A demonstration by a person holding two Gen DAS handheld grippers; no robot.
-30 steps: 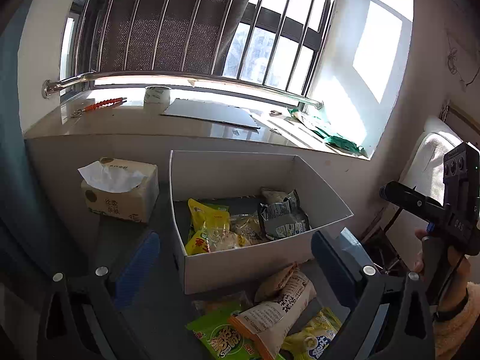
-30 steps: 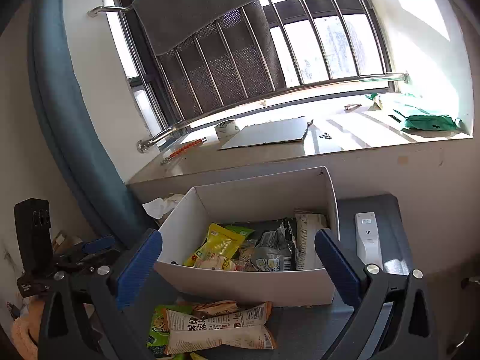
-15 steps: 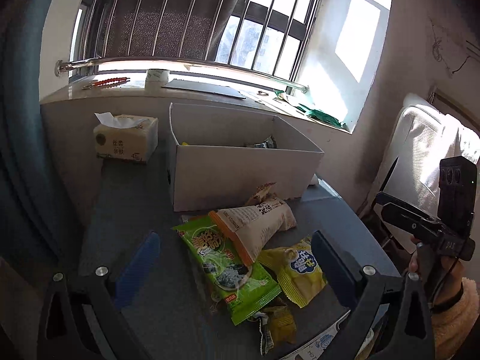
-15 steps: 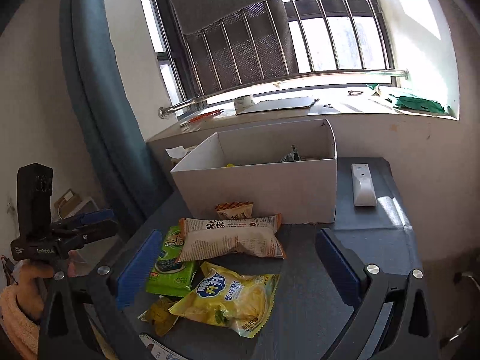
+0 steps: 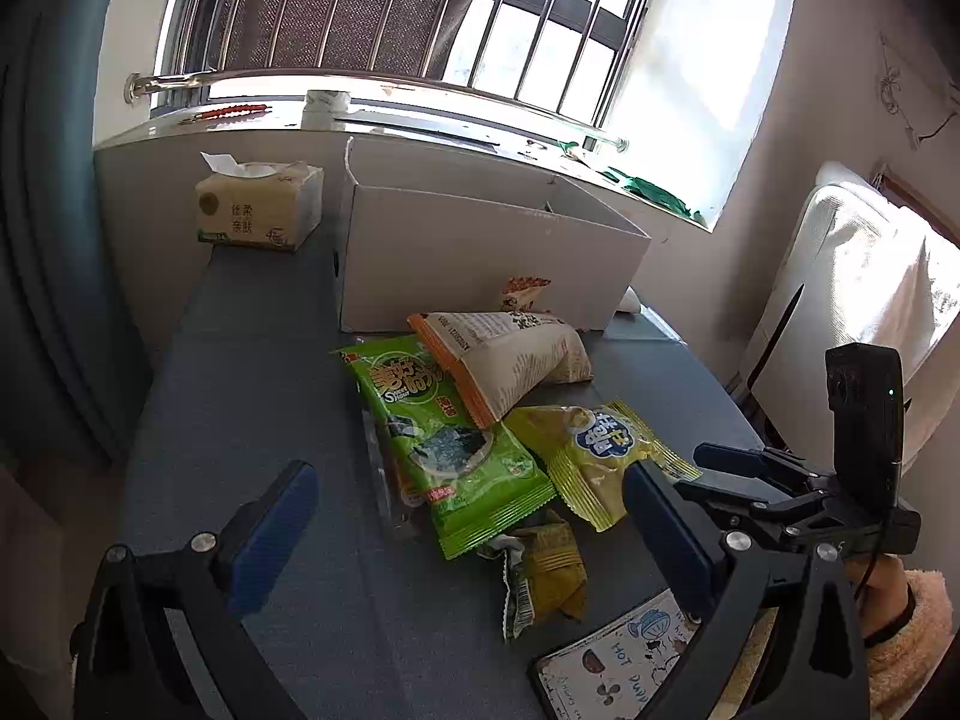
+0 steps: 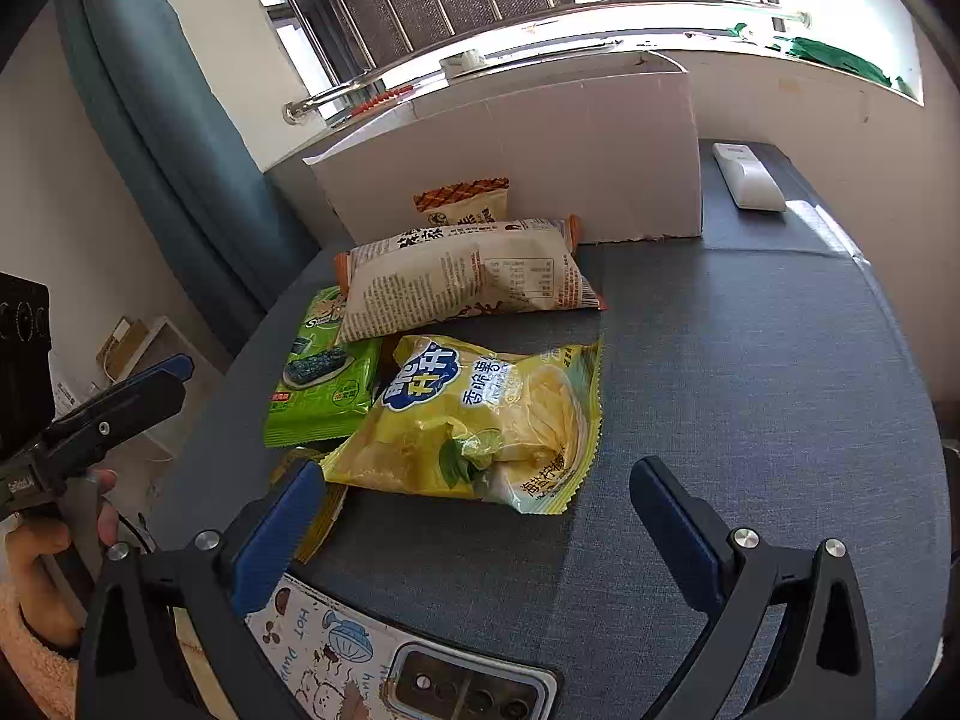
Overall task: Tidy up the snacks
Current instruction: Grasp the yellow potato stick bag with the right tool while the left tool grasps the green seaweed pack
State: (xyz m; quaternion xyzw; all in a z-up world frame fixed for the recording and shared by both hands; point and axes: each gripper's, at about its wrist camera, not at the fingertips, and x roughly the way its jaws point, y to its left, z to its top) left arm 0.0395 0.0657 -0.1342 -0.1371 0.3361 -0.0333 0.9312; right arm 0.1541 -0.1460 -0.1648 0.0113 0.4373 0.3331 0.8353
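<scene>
Grey table bears a remote, tissue box left-view only.

This is a room in a home, most likely a bedroom or living room. A grey cloth-topped table stands against a barred window with a wide white sill and a blue curtain at its side. Everyday household things lie about: a soft pack of tissues, a white remote control, a phone in a cartoon case, and snack packets beside a white cardboard box. A white padded piece of furniture stands by the wall, and sunlight falls on plain painted walls.
</scene>
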